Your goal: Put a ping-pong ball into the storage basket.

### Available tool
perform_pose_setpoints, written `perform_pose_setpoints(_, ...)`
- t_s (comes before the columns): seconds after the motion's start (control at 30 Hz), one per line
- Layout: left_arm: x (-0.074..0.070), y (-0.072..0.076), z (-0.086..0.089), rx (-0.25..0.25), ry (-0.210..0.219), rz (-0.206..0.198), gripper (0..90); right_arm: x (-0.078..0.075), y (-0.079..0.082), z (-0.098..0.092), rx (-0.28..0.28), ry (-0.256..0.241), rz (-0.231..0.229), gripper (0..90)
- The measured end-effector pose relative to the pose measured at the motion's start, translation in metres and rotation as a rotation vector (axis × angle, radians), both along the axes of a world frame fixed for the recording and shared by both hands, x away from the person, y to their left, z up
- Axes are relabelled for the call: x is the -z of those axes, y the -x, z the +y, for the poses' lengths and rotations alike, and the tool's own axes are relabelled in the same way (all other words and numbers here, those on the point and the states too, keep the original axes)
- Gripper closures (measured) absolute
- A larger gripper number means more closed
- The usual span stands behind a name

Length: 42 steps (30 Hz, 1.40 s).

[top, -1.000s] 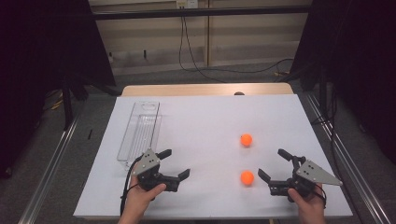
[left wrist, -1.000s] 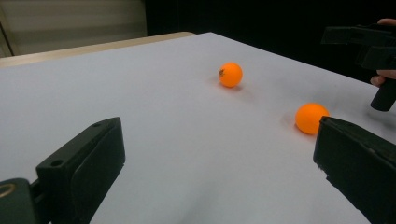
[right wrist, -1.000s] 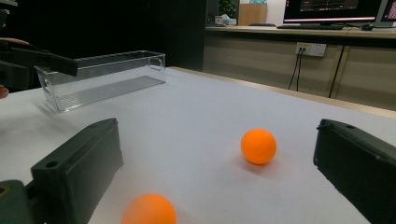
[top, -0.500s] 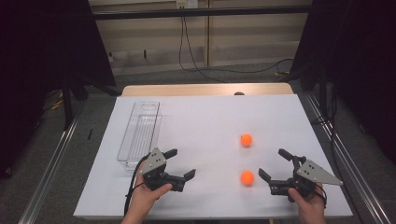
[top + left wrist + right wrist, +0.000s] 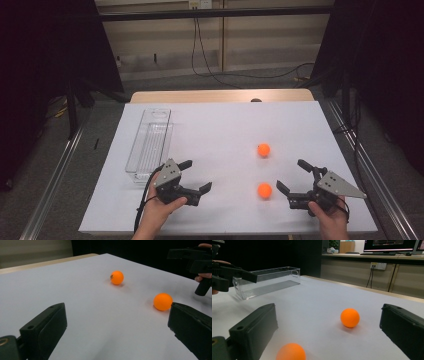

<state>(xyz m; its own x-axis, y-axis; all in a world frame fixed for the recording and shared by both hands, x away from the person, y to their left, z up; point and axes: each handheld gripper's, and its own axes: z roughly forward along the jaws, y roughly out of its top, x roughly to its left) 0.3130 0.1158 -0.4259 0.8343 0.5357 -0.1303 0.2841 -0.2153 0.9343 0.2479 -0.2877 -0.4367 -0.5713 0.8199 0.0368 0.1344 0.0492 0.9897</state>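
Note:
Two orange balls lie on the white table: the far ball [image 5: 263, 149] [image 5: 117, 277] [image 5: 350, 317] and the near ball [image 5: 264, 190] [image 5: 163, 301] [image 5: 291, 352]. My left gripper [image 5: 198, 175] [image 5: 116, 312] is open near the front edge, pointing right toward the balls, with nothing between its jaws. At the front right my right gripper [image 5: 290, 174] [image 5: 328, 310] is open too, facing left, with the near ball just ahead of its jaws. Each gripper view also shows the other gripper farther off: the right gripper [image 5: 197, 260] and the left gripper [image 5: 227, 272].
A clear, empty plastic tray [image 5: 156, 114] [image 5: 272, 276] lies lengthwise at the left of the table, just behind my left gripper. Bare white tabletop [image 5: 220, 130] stretches between the tray and the balls. Dark floor and metal rails flank the table.
My left gripper has shifted a little to the right, toward the middle of the table. The right gripper and both balls have stayed put.

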Motion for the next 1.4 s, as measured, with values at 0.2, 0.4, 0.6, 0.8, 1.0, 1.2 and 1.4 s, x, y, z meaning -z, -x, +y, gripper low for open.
perform_pose_setpoints(0.2, 0.002, -0.003, -0.009, 0.011, 0.0, 0.008, 2.4, 0.0, 0.002, -0.003, 0.009, -0.005, 0.0, 1.0)
perform_pose_setpoints(0.4, 0.002, -0.006, -0.021, 0.03, -0.008, 0.015, 2.5, -0.001, 0.001, -0.006, 0.022, -0.014, 0.001, 1.0)
perform_pose_setpoints(0.6, 0.002, -0.006, -0.026, 0.038, -0.013, 0.012, 2.5, 0.0, 0.002, -0.006, 0.014, -0.005, 0.0, 1.0)
perform_pose_setpoints(0.8, 0.002, -0.008, -0.029, 0.05, -0.007, 0.013, 2.5, 0.0, 0.006, -0.007, 0.018, -0.002, 0.0, 1.0)
perform_pose_setpoints(1.0, 0.003, -0.009, -0.032, 0.058, -0.009, 0.019, 2.5, 0.0, 0.006, -0.008, 0.025, -0.012, 0.002, 1.0)
perform_pose_setpoints(1.2, 0.003, -0.009, -0.035, 0.055, -0.014, 0.016, 2.6, 0.0, 0.005, -0.006, 0.016, 0.0, 0.001, 1.0)
perform_pose_setpoints(1.4, 0.004, -0.01, -0.037, 0.066, -0.02, 0.022, 2.6, 0.0, 0.005, -0.006, 0.016, -0.003, 0.0, 1.0)
